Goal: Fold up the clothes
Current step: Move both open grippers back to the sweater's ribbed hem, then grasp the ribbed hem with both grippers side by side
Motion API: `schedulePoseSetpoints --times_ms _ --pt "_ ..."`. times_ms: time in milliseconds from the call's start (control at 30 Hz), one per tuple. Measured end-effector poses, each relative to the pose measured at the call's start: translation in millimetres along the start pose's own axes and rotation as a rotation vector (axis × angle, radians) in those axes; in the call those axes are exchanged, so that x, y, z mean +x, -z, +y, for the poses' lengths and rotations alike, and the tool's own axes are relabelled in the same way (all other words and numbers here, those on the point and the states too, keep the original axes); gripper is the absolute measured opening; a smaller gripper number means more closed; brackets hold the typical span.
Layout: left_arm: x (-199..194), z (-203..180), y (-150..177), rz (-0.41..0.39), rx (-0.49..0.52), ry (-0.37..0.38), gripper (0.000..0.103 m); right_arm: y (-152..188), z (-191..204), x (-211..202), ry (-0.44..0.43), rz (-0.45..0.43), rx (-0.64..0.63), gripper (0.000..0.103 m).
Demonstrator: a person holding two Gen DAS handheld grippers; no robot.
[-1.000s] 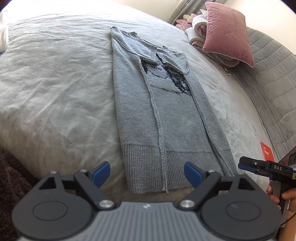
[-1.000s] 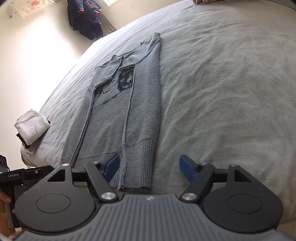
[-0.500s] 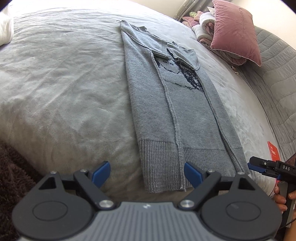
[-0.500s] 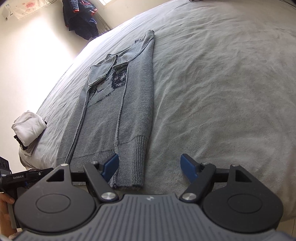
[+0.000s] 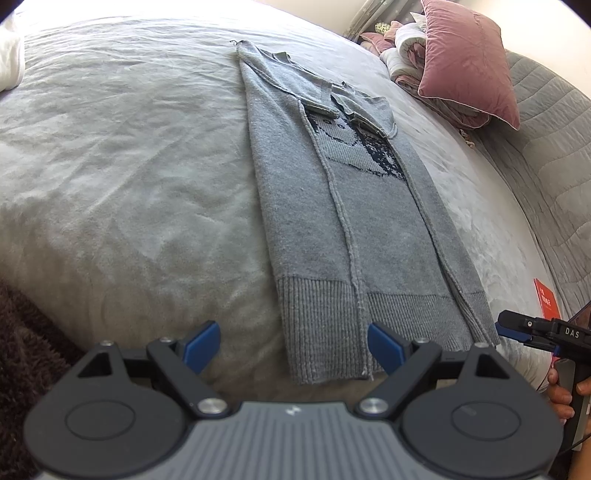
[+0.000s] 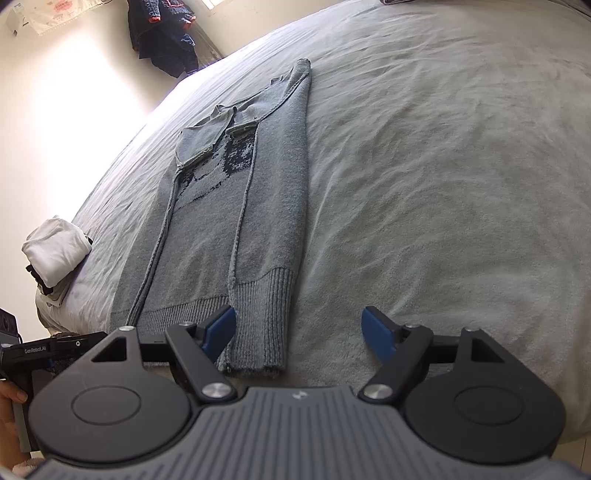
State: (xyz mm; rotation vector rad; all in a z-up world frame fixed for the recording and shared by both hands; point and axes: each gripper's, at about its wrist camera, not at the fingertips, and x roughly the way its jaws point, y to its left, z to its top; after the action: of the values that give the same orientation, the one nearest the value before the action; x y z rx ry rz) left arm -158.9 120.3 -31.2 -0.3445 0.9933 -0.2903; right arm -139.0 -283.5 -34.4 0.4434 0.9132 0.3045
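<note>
Left hand-held gripper [image 5: 293, 341]: jaws spread wide, nothing between the pads, poised just short of the ribbed hem at the sweater's [image 5: 343, 206] left corner. Right hand-held gripper [image 6: 299, 328]: also spread and empty, its jaws had just been opening a little, its left pad just over the hem at the right corner.

Sweater lay lengthwise on the bed [image 5: 110, 166], hem nearest the bed's edge, both sides and sleeves already turned in to a narrow strip. Judged step: sides done, lengthwise fold pending. Next move would call for each hand-held gripper to close on its hem corner and carry the hem up toward the collar, both together, to keep the strip square.

Views differed: the left wrist showed a pink pillow [image 5: 469, 62] on a heap of bedding, plus a red card [image 5: 546, 303]; the right wrist showed a white bundle [image 6: 55, 251] at the bed's edge and dark clothes [image 6: 162, 33] hanging on the wall.
</note>
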Motion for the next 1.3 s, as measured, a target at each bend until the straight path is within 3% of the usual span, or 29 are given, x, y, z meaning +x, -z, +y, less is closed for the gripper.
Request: schedulePoseSetpoints --times_ms 533,833,1000,1067,1133,1200,1300 --pt "0 6 -2 0.006 -0.013 0.039 0.088 2 0 -2 -0.026 0.01 -0.03 0.078" --pt "2 3 6 0.047 0.079 0.043 0.084 8 9 7 -0.054 0.073 -0.116 0.055" --pt "0 8 6 0.057 0.063 0.061 0.071 6 -2 9 -0.095 0.074 -0.037 0.049" --pt "1 8 6 0.064 0.068 0.068 0.068 5 -3 10 -0.105 0.08 -0.017 0.04" --pt "2 7 5 0.075 0.068 0.077 0.061 6 1 13 -0.117 0.095 -0.03 0.035" --pt "5 8 6 0.1 0.055 0.116 0.044 7 8 15 -0.132 0.112 -0.056 0.033" --pt "11 11 7 0.131 0.034 0.16 0.04 7 11 20 -0.135 0.124 -0.068 0.033"
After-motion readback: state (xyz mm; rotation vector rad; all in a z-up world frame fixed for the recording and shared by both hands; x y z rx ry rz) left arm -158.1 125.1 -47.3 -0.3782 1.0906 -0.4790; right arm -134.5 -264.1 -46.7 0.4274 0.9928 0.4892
